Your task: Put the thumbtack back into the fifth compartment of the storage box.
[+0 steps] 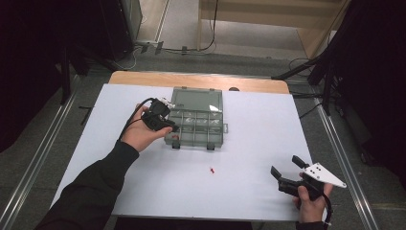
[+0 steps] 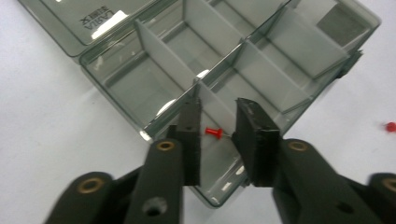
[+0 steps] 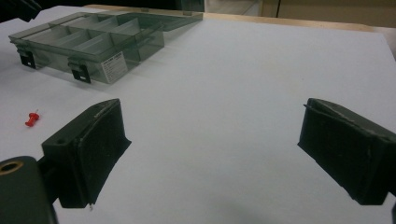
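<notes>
Pushpin point(image 2: 214, 132), red one, sits between the jaws of the left tool point(image 2: 217, 135), right over a front compartment at the near-left corner of the grey plastic organizer box point(image 2: 261, 79). The jaws are parted with a gap on either side of the pin's head; I can't tell if the pin's metal tip touches the one jaw or if it's already lying in the compartment. The box has its lid point(image 1: 197, 98) flipped open and sits toward the far middle of the white table point(image 1: 258, 163). A second red pushpin point(image 1: 211, 169) lies loose on the table, well in front of the box. The right tool point(image 1: 286, 170) is off at the near-right corner, jaws spread wide, gripping nothing, just above bare table.
</notes>
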Demonstrator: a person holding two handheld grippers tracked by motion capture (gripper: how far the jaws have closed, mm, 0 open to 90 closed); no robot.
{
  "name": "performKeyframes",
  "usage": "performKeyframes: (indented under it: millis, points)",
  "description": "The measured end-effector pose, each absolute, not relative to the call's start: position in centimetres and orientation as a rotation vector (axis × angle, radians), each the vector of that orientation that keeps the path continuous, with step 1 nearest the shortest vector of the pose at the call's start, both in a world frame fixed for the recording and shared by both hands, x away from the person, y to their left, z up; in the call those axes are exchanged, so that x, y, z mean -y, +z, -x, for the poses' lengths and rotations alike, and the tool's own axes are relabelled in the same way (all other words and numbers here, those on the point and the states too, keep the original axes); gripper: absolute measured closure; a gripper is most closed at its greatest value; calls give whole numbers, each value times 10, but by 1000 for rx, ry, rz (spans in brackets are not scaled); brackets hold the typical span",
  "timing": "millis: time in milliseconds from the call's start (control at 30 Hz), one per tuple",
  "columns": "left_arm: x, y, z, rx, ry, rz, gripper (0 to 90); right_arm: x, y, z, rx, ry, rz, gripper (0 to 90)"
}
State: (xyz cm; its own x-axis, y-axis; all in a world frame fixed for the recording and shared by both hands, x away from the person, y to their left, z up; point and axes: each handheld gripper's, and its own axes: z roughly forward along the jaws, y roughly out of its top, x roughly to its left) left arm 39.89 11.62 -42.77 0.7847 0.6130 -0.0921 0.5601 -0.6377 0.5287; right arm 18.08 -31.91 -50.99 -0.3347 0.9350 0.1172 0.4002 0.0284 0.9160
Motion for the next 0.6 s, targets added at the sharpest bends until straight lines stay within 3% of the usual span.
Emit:
performKeyframes:
  millis: [200, 433, 600]
  points:
    - [-112, -425, -393, -828, 62, -2403, 492, 319, -510, -181, -1774, 1288, -1359, 75]
    - [-105, -422, -383, -766, 39, -2393, 386, 319, -510, -181, -1773, 1289, -1356, 75]
    - [-97, -423, -376, -739, 29, -2381, 234, 319, -510, -181, -1774, 1290, -1355, 75]
